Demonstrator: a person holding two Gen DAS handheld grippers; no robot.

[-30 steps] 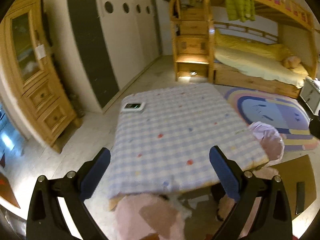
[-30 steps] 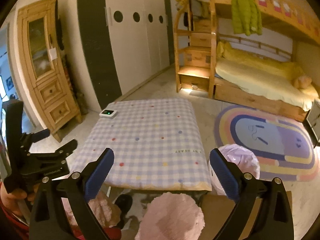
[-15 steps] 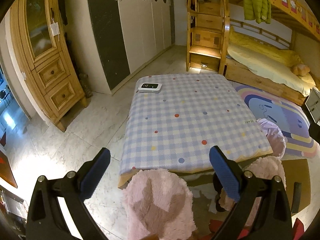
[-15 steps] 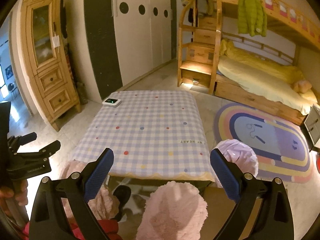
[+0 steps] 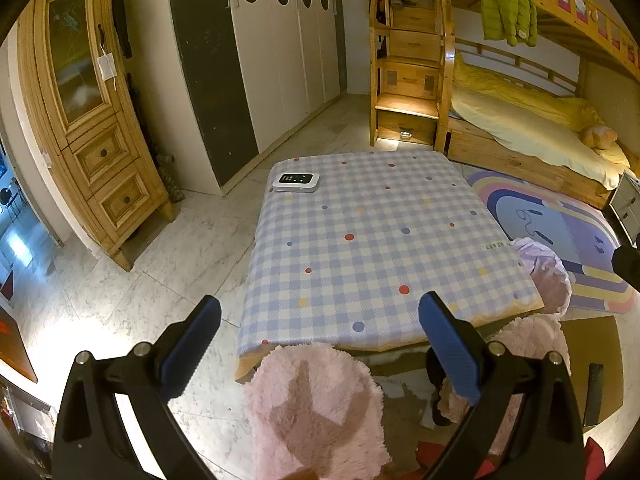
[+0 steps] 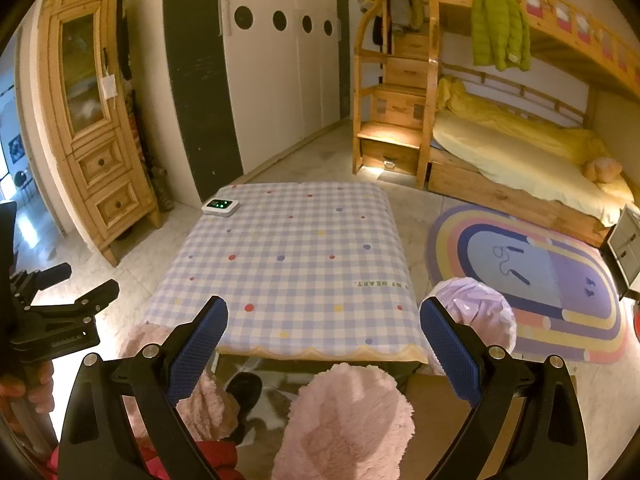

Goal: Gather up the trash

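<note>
A low table with a blue checked cloth (image 5: 372, 240) stands ahead, also in the right wrist view (image 6: 296, 268). A crumpled lilac plastic bag (image 6: 476, 312) sits at the table's right corner, also in the left wrist view (image 5: 544, 272). No loose trash shows on the cloth. My left gripper (image 5: 320, 312) is open and empty, held above the table's near left edge. My right gripper (image 6: 324, 320) is open and empty above the near edge. The left gripper's body shows at the left of the right wrist view (image 6: 52, 320).
A small white device (image 5: 296, 181) with lit dots lies on the table's far left corner. Pink fluffy slippers (image 5: 316, 408) are on my feet below. A wooden cabinet (image 5: 88, 120) stands left, a bunk bed (image 5: 520, 120) right, a rainbow rug (image 6: 528, 280) beside the table.
Both grippers have pulled back and risen from the table, so more of the floor and cabinet shows. The left view has swung left. Both stay open.
</note>
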